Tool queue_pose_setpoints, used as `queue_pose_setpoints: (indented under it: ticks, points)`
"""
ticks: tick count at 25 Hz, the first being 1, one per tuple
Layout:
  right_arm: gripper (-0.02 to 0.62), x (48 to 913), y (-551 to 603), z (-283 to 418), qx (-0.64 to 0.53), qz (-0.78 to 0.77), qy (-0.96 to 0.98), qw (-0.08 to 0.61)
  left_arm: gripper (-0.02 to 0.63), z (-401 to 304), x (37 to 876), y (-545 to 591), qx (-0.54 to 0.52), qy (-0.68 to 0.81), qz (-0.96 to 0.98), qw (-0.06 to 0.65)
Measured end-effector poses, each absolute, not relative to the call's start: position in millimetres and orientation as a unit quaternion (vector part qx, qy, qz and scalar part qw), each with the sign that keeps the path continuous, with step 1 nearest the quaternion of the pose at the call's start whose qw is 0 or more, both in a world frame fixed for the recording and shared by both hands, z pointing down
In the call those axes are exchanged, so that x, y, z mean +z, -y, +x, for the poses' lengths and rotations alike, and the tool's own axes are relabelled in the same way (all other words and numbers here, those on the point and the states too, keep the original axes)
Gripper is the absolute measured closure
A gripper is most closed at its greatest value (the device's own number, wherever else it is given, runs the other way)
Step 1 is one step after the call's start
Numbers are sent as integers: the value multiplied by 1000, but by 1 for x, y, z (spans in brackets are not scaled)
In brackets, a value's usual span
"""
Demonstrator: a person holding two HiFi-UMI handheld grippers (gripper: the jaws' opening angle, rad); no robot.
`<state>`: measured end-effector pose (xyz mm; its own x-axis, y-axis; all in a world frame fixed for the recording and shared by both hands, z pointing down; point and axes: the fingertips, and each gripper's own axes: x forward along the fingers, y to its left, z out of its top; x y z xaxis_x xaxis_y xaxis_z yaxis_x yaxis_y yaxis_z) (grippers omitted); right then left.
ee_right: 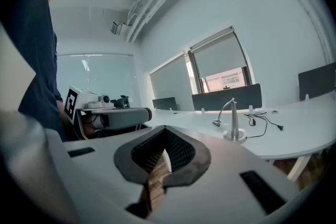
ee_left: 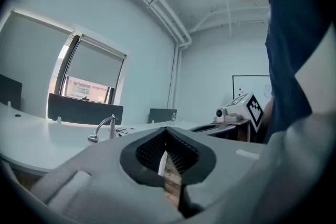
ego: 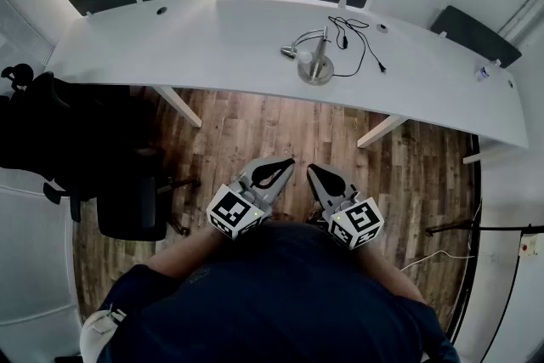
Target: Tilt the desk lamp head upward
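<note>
Looking at a long white counter (ego: 212, 38) across the far side, well apart from both tools, with wood floor (ego: 280, 132) in between. Nothing started yet by the look of it, whole reach to do.

Got the lamp (ego: 319, 55) standing upright near the middle of the counter, neck (ego: 304, 35) arching over to the left in the head view.

Left tool (ego: 274, 172) and right tool (ego: 321, 179) held close in, side by side, aimed roughly at the lamp. Both pinched together, nothing between the jaws. First snag right there: need opening before any grab, otherwise just poking at the neck with closed tips and shoving the lamp around.

Round base (ego: 315, 72), small-looking for the height. Real risk of dragging or tipping the whole thing instead of bending the neck when lifting with one tool and no hold on the base. Best guess: pin the base with one, bend with the other.

Black cord (ego: 355, 38) looped loose behind and to the right of the base, plug (ego: 382, 67) lying on the counter, seemingly not plugged in. Easy to snag coming in from the right and yank the lamp sideways.

Head (ego: 289, 53) tiny and rounded, drooping toward the counter. Slippery target, likely to pop out of a shallow pinch. Safer to grip the neck right behind it, probably. Can't tell the stiffness from here, so also a chance of springing back down after letting go.
</note>
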<state>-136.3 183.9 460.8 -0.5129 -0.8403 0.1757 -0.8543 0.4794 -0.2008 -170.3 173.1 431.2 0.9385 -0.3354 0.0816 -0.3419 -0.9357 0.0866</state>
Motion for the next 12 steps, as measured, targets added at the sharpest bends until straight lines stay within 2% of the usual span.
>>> queue_pose_setpoints:
  ticks: [12]
  points:
    - [586,458,-175,-137,131,495,859,26,600,-172,430,-163,27,175,983,50]
